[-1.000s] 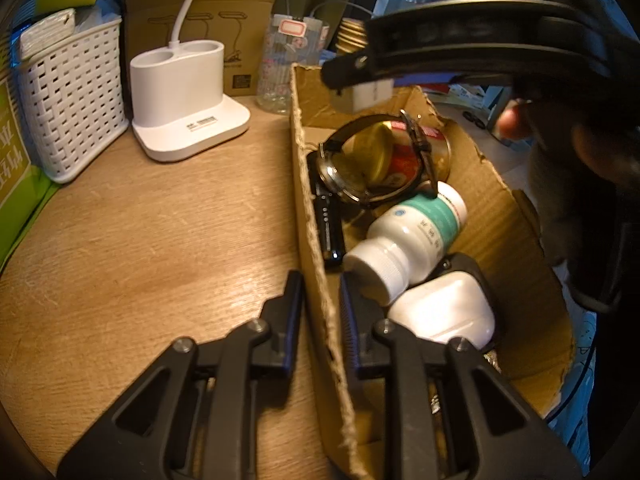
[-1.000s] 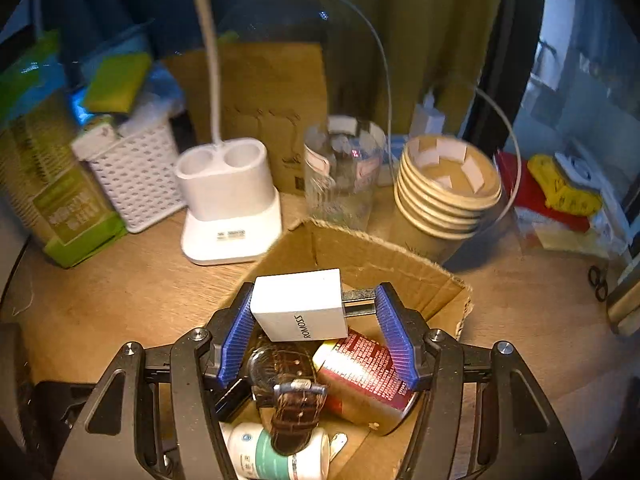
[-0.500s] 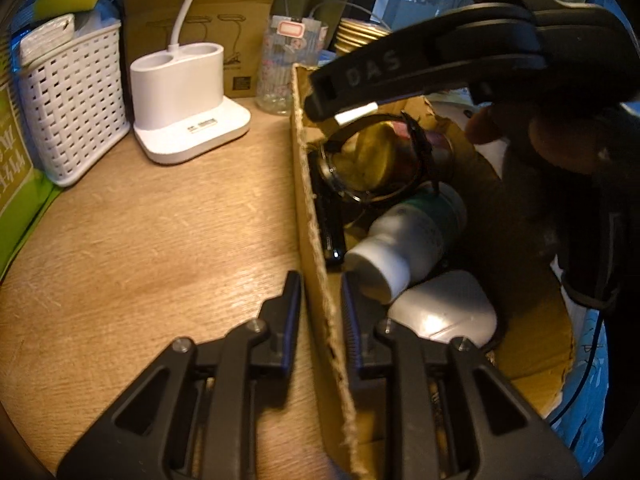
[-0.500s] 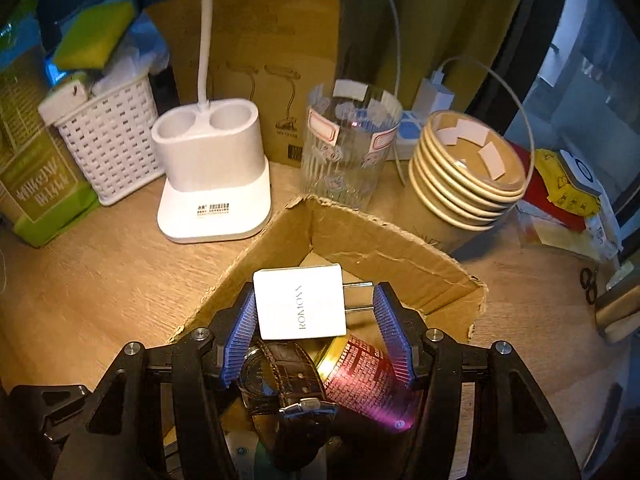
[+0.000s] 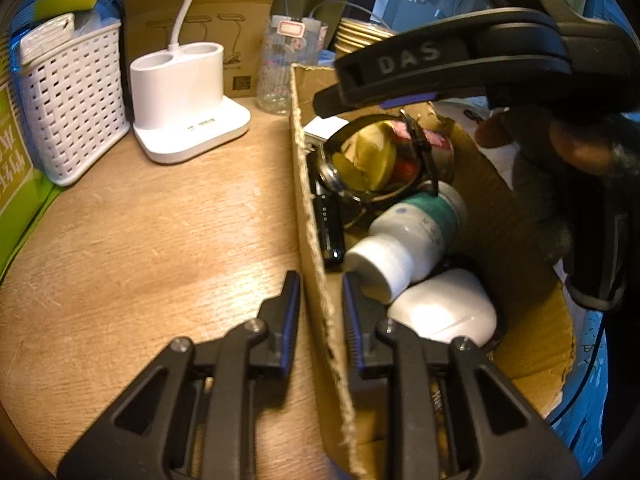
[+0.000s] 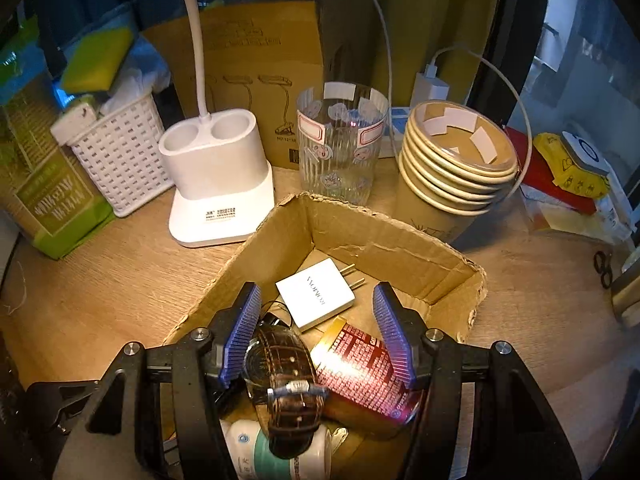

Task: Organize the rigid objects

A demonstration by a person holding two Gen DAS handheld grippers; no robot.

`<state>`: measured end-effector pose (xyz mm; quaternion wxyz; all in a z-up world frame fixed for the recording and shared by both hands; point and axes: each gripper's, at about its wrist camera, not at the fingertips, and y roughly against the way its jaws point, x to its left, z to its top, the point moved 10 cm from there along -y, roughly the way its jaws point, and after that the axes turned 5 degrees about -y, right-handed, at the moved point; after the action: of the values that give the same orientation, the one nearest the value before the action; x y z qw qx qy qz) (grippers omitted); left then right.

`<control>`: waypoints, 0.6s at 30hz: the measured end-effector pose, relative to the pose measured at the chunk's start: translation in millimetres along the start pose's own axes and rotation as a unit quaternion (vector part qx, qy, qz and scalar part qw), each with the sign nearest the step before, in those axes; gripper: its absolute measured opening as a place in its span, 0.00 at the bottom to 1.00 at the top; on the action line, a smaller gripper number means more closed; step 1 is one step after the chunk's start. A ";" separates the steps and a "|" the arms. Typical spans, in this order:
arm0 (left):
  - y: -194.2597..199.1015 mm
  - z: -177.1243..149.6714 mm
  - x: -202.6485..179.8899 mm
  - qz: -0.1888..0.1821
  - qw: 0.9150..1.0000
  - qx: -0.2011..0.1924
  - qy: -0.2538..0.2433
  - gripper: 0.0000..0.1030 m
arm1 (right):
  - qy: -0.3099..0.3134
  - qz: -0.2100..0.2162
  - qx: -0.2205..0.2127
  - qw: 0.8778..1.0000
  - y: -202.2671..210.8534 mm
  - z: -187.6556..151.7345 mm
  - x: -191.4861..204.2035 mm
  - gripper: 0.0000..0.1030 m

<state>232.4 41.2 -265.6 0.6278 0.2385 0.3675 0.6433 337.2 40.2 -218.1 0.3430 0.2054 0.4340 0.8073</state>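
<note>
A torn cardboard box (image 6: 380, 248) holds a white plug charger (image 6: 316, 298), a brown-strap watch (image 6: 286, 364), a red can (image 6: 360, 368) and a white pill bottle (image 5: 404, 240). A white earbud case (image 5: 440, 308) and a black stick-shaped device (image 5: 328, 224) also lie inside. My right gripper (image 6: 316, 300) hovers open above the box, and the charger lies loose on the floor below, touching neither pad. My left gripper (image 5: 320, 280) straddles the box's left wall (image 5: 300, 160), with a narrow gap showing on each side of the cardboard.
On the wooden table behind the box stand a white lamp base (image 6: 216, 184), a patterned glass (image 6: 340, 140) and a stack of paper cups (image 6: 452, 160). A white basket (image 6: 116, 164) and a green carton (image 6: 44, 200) crowd the left. Scissors (image 6: 602, 268) lie far right.
The right gripper had the white charger between its pads over the box; the charger now lies flat on the box floor, free of the pads. The left gripper has not moved.
</note>
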 end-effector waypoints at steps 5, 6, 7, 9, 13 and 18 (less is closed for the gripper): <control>0.4 -0.1 2.4 -0.001 1.000 0.000 0.001 0.22 | -0.016 0.009 -0.018 1.000 13.9 -4.7 -4.1 0.60; 0.5 -0.2 2.4 -0.002 1.000 0.000 0.001 0.23 | -0.017 0.010 -0.019 1.000 15.1 -5.5 -4.9 0.60; 0.5 -0.1 2.3 -0.002 1.000 0.000 0.001 0.23 | -0.018 0.012 -0.021 1.000 17.2 -7.6 -4.7 0.60; 0.4 -0.1 2.2 -0.002 1.000 0.000 0.001 0.23 | -0.017 0.009 -0.023 1.000 22.0 -12.0 -4.3 0.60; 0.1 -0.2 2.1 -0.002 1.000 0.000 0.001 0.23 | -0.013 0.008 -0.033 0.999 33.2 -20.7 -0.7 0.60; 0.3 -0.3 1.9 -0.003 1.000 0.000 0.002 0.23 | -0.013 -0.003 -0.049 0.999 51.3 -32.6 0.4 0.60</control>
<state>231.8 43.0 -265.9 0.6289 0.2362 0.3691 0.6422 297.1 2.4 -192.4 0.3609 0.1974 0.3899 0.8238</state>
